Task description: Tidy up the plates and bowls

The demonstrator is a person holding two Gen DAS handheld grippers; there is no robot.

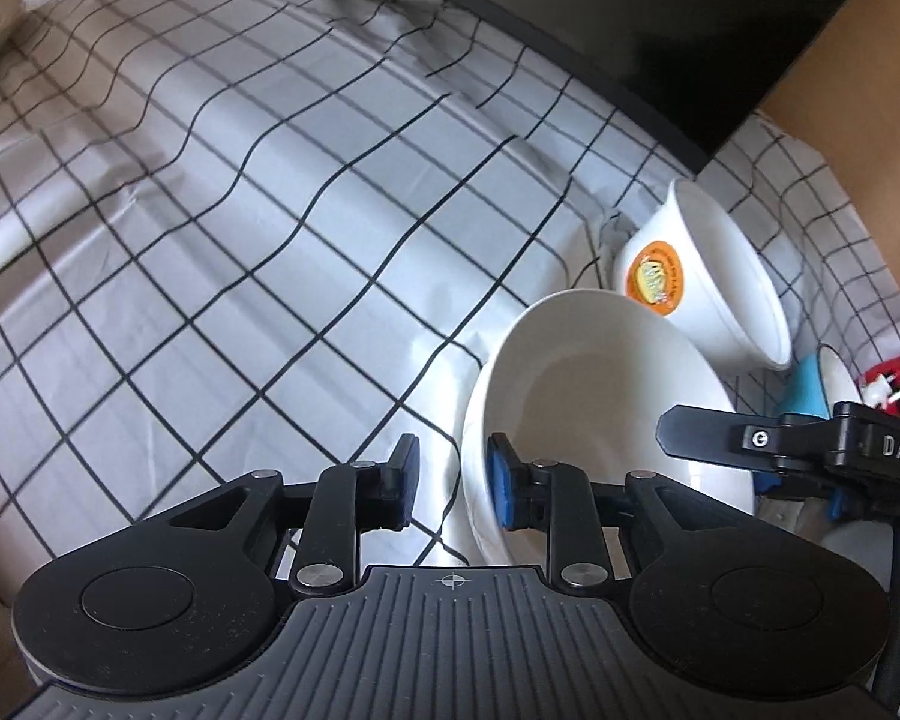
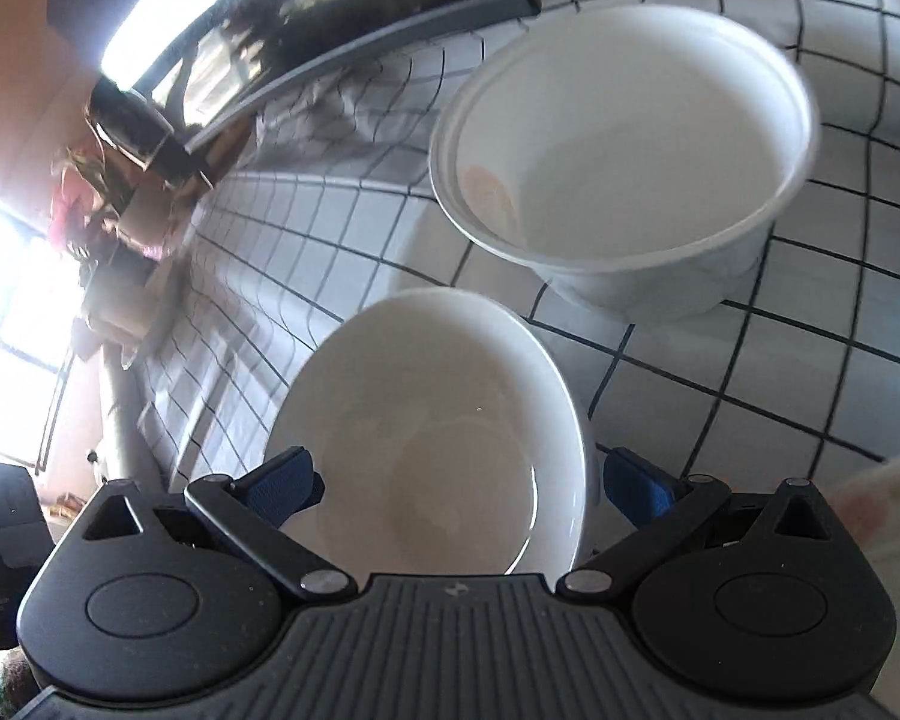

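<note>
Both wrist views look down closely along their fingers, sharing the white bowl [image 1: 606, 396] [image 2: 444, 438] (from opposite sides).

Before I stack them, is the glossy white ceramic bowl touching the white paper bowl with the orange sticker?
Apart. The right wrist view shows checked tablecloth between the glossy white ceramic bowl and the white paper bowl.

Between the left tongs [image 1: 447, 477], a glossy, smooth ceramic-looking bowl [image 1: 600, 384]. Beyond it, a matt paper-like tub [image 1: 720, 282] with a printed label. Creased checked cloth [image 1: 240, 210] covers the counter.
</note>
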